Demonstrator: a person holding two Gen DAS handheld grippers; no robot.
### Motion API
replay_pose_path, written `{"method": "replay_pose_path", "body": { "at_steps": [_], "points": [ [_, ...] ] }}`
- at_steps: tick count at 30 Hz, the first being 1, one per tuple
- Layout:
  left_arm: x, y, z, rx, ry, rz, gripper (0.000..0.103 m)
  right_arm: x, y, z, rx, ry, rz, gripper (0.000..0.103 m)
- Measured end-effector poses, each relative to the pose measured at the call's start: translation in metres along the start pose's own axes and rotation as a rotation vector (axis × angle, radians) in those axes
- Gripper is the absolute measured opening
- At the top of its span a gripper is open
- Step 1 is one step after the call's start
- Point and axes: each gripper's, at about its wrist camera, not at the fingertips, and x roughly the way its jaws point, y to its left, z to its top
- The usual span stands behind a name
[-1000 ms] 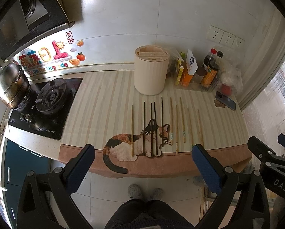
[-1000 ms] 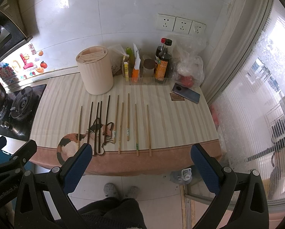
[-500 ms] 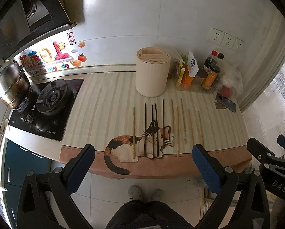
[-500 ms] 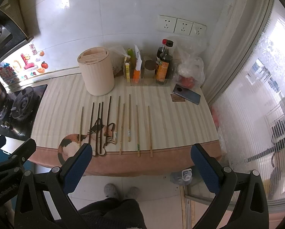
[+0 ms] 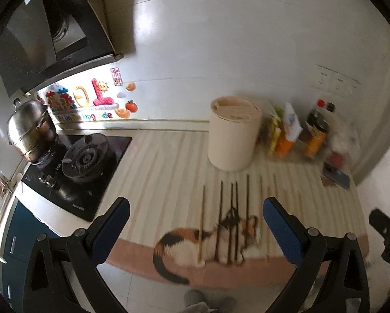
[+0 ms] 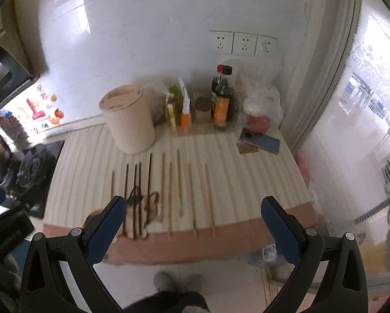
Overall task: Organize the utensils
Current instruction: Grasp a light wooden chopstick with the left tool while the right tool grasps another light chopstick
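Observation:
Several chopsticks lie side by side on the striped counter mat: dark ones point(image 5: 232, 219) point(image 6: 137, 195) over the cat picture, pale wooden ones point(image 6: 191, 195) to their right. A cream cylindrical utensil holder point(image 5: 232, 135) point(image 6: 128, 121) stands upright behind them. My left gripper point(image 5: 195, 227) is open and empty, above the counter's front edge near the dark chopsticks. My right gripper point(image 6: 193, 221) is open and empty, in front of the pale chopsticks. Neither touches anything.
A gas hob point(image 5: 82, 161) with a steel pot point(image 5: 29, 130) sits at the left. Sauce bottles point(image 6: 222, 101), packets, a plastic bag and a phone point(image 6: 260, 140) stand at the back right. A glass door point(image 6: 356, 130) is at the right.
Both grippers have moved forward and lower toward the counter; the chopsticks and holder look larger. The left view has swung left toward the hob. Nothing on the counter has moved.

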Motion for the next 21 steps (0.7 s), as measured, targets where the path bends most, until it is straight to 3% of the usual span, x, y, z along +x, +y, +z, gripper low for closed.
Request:
{"method": "replay_pose_path", "body": {
  "at_steps": [3,6,11,16,18,21],
  "points": [
    [0.028,0.004,-0.004,-0.013,0.021,0.04,0.103,0.037,-0.007,-0.001,0.017,0.011,0.006,0.101],
    [0.063,0.008,-0.01,-0.024,0.069,0.076,0.103,0.076,-0.007,-0.005,0.021,0.056,0.028,0.09],
    [0.142,0.015,-0.023,-0.023,0.234,0.11,0.103,0.147,0.003,-0.012,0.009,0.167,0.062,0.065],
    [0.225,0.019,-0.045,-0.007,0.452,0.059,0.098,0.221,0.016,-0.017,0.038,0.281,0.108,0.037],
    [0.248,0.019,-0.052,-0.019,0.496,0.033,0.096,0.248,0.023,-0.017,0.042,0.325,0.097,0.037],
    [0.279,0.016,-0.059,-0.008,0.566,-0.002,0.081,0.282,0.031,-0.015,0.048,0.38,0.092,0.037]
  ]
}}
